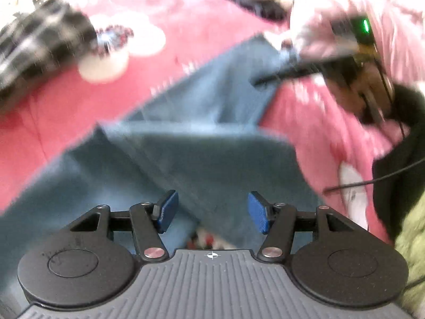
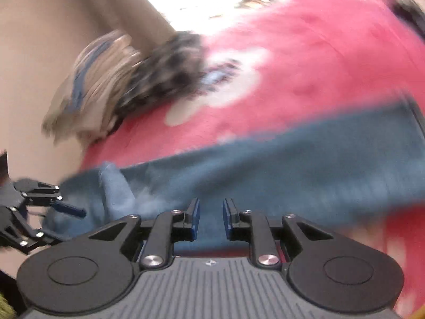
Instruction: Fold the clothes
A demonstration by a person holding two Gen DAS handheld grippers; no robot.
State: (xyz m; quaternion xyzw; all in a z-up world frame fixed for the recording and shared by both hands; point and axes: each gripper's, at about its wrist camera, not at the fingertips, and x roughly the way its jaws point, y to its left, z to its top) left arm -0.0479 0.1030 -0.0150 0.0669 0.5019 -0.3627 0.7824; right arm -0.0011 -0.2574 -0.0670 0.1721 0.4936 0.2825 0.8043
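Lying across a red cloth with white flower shapes (image 1: 217,18), the blue garment (image 1: 202,154) has one part folded over itself, and it spreads beneath both grippers. The left gripper (image 1: 212,212) hangs over that fold with its blue pads (image 1: 170,210) set well apart and nothing pressed between them, while the right gripper (image 2: 211,219) sits low over the garment's near edge, its pads (image 2: 195,218) narrowed to a slim gap with blue fabric showing behind; the blur hides whether they pinch it. A dark checked garment (image 1: 42,42) lies further off on the cloth.
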